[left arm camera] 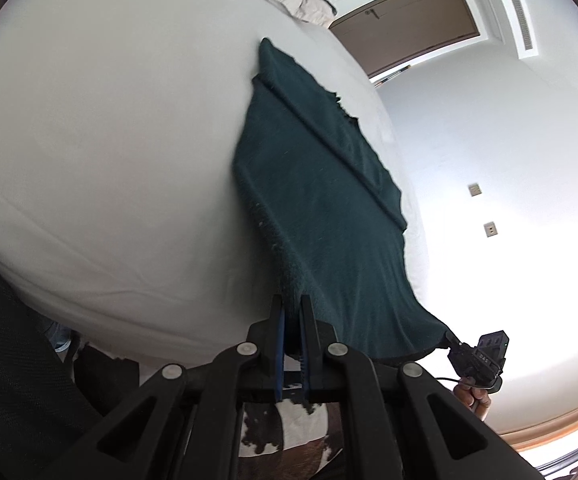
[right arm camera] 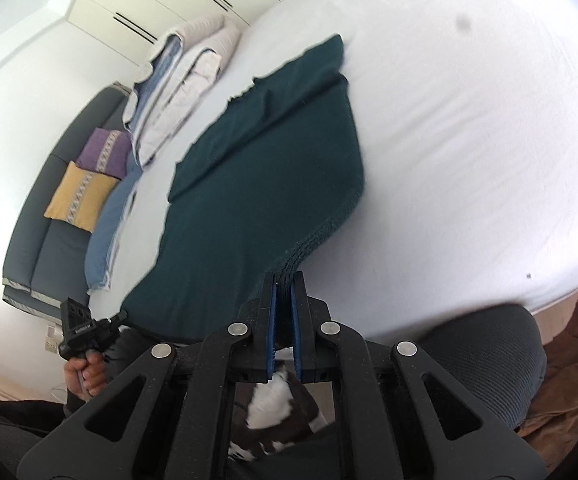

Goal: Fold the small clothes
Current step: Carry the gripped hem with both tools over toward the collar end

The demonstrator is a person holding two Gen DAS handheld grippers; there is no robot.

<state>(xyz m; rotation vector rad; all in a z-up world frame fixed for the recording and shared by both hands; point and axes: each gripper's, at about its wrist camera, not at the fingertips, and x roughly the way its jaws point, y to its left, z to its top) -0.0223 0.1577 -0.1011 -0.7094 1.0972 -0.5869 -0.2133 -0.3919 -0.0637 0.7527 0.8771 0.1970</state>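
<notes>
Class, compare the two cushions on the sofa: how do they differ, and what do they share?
The purple cushion is darker; the yellow cushion is brighter. The purple one lies farther along the sofa, toward the folded bedding, and the yellow one overlaps its near edge. Both are square-looking, each with a pale patterned band.

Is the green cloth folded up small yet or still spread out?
Still mostly spread out. The green cloth lies long across the bed, one side flap folded over, both tongs pinching its near corners.
</notes>
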